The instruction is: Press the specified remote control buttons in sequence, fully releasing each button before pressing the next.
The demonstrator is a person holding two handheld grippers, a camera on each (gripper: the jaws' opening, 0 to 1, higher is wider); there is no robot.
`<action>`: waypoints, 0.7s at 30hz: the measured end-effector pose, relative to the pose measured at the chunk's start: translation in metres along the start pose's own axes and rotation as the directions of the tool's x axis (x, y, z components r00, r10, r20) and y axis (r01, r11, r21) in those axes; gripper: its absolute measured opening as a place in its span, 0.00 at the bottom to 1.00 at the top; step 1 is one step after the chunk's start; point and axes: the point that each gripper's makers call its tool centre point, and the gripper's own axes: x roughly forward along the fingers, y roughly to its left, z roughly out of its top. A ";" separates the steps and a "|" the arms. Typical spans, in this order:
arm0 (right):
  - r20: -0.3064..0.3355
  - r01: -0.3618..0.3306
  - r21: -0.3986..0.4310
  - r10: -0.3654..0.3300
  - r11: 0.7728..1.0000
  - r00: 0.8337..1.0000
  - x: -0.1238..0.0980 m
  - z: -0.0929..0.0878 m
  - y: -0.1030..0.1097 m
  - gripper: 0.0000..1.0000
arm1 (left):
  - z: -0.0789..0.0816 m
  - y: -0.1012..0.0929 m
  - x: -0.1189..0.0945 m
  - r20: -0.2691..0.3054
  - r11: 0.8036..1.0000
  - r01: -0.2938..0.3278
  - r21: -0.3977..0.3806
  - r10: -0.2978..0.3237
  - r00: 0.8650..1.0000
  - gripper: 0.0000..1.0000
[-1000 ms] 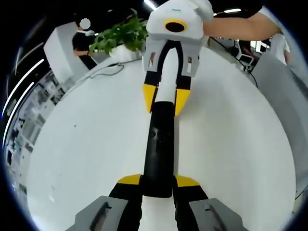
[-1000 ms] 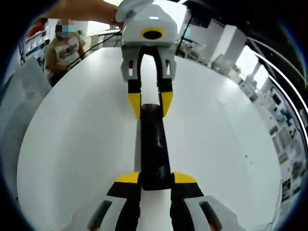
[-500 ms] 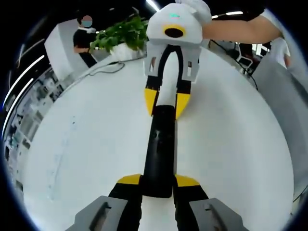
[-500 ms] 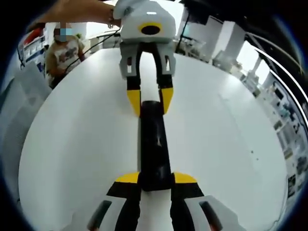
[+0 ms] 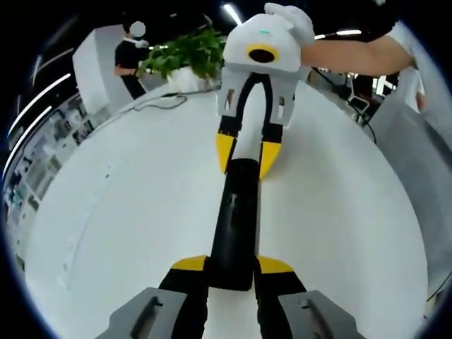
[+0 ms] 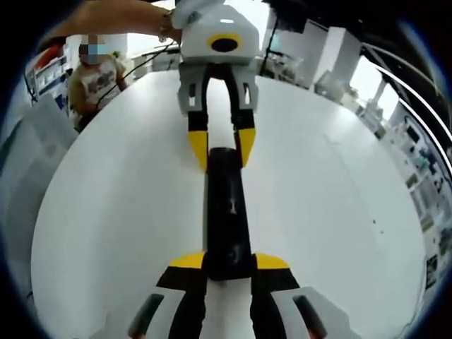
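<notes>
Remote control (image 5: 236, 219), long and black, runs up the middle of my left gripper view over the white table (image 5: 127, 212); my left gripper (image 5: 233, 267) clamps its near end between yellow-tipped jaws, while my right gripper (image 5: 246, 154) pinches the far end, a gloved hand (image 5: 289, 18) on top of it. A potted plant (image 5: 185, 56) stands at the table's far edge. From my right gripper view, the remote control (image 6: 226, 215) is clamped by my right gripper (image 6: 227, 265) near me and by my left gripper (image 6: 222, 148) at the far end.
</notes>
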 end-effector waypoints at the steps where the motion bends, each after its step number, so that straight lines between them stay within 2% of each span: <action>1: 0.000 -0.001 -0.001 0.001 1.000 1.000 0.000 0.000 0.000 0.21 | 0.000 0.001 0.000 -0.001 1.000 -0.001 -0.001 0.001 1.000 0.24; 8: -0.001 -0.002 -0.007 0.002 1.000 1.000 0.000 -0.001 0.000 0.21 | 0.001 -0.001 0.000 -0.010 1.000 -0.010 0.018 0.010 1.000 0.24; 21: 0.003 -0.011 0.012 0.011 1.000 1.000 0.001 -0.001 -0.002 0.21 | 0.001 0.001 0.001 -0.004 1.000 -0.001 -0.001 0.001 1.000 0.24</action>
